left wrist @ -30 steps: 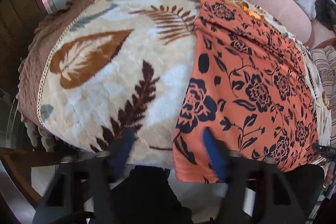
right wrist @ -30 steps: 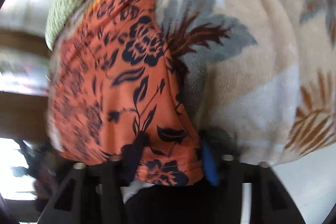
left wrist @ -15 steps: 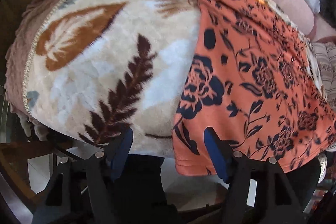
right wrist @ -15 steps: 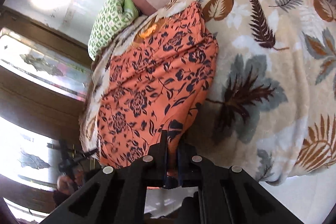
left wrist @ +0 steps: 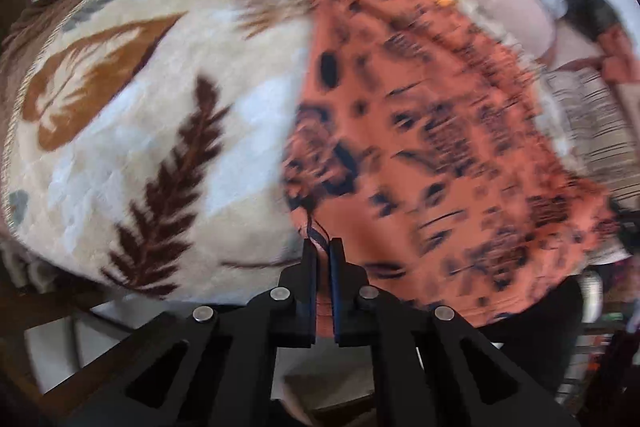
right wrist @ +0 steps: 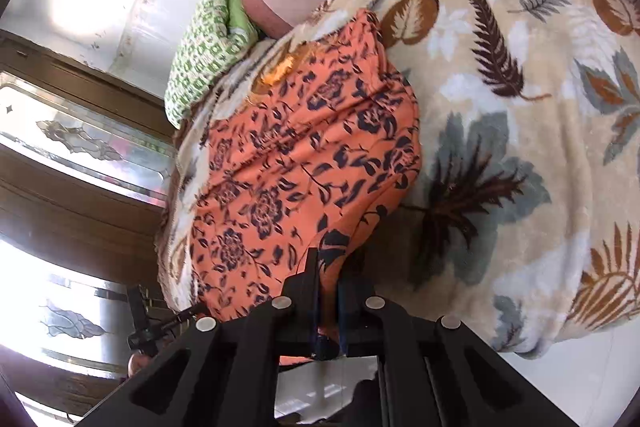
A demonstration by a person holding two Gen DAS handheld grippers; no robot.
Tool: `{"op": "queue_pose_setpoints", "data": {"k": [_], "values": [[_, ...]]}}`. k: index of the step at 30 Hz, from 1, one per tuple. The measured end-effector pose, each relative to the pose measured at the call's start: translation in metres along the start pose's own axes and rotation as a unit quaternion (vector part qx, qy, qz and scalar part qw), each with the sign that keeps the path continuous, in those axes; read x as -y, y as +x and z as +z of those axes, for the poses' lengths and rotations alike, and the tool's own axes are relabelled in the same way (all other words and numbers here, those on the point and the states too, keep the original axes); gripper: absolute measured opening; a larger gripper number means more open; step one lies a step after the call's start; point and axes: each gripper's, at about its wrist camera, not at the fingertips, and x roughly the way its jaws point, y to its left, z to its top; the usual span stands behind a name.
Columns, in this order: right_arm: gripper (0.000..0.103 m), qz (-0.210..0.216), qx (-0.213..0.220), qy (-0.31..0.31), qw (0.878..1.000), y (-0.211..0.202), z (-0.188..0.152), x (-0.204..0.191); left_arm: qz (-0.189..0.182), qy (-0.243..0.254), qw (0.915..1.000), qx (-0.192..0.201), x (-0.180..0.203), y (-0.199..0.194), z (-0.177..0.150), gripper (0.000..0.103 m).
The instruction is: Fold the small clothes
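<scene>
Two grippers, both pinching the same orange flowered garment (right wrist: pixel 304 163); we see it spread on the leaf-print blanket (right wrist: pixel 520 147), filling centre-left of the right wrist view and the blurred right half of the left one; left gripper (left wrist: pixel 322 247) has just been closing, jaws now clamped on the garment's near corner, lower centre; right gripper (right wrist: pixel 328 267) pressed tight on the opposite near corner, cloth lifted off the blanket there; green patterned pillow (right wrist: pixel 204 55) upper left, past the garment's far end.
</scene>
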Motion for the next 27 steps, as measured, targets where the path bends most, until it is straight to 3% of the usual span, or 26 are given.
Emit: {"op": "queue_pose_setpoints", "data": {"k": [6,11,17,22,25,27], "values": [[0.007,0.027,0.026,0.003,0.999,-0.014,0.024,-0.010,-0.075,0.006,0.9962,0.044,0.013,-0.041,0.045,0.005],[0.007,0.047,0.065,0.022,0.997,-0.027,0.073,-0.017,-0.109,-0.003,0.9917,0.068,0.017,-0.053,0.117,0.005],[0.007,0.059,0.101,0.058,0.991,-0.013,0.162,-0.022,-0.093,-0.019,0.9915,0.089,0.019,-0.036,0.232,0.005],[0.011,0.061,0.116,0.101,0.986,0.047,0.241,-0.007,-0.055,-0.050,0.9927,0.096,0.014,0.012,0.317,0.005],[0.015,0.061,0.109,0.135,0.983,0.094,0.275,0.013,-0.017,-0.072,0.9912,0.109,0.007,0.048,0.343,0.006],[0.022,0.040,0.107,0.160,0.981,0.122,0.286,0.031,0.018,-0.081,0.9859,0.146,0.004,0.057,0.347,0.006]]}}
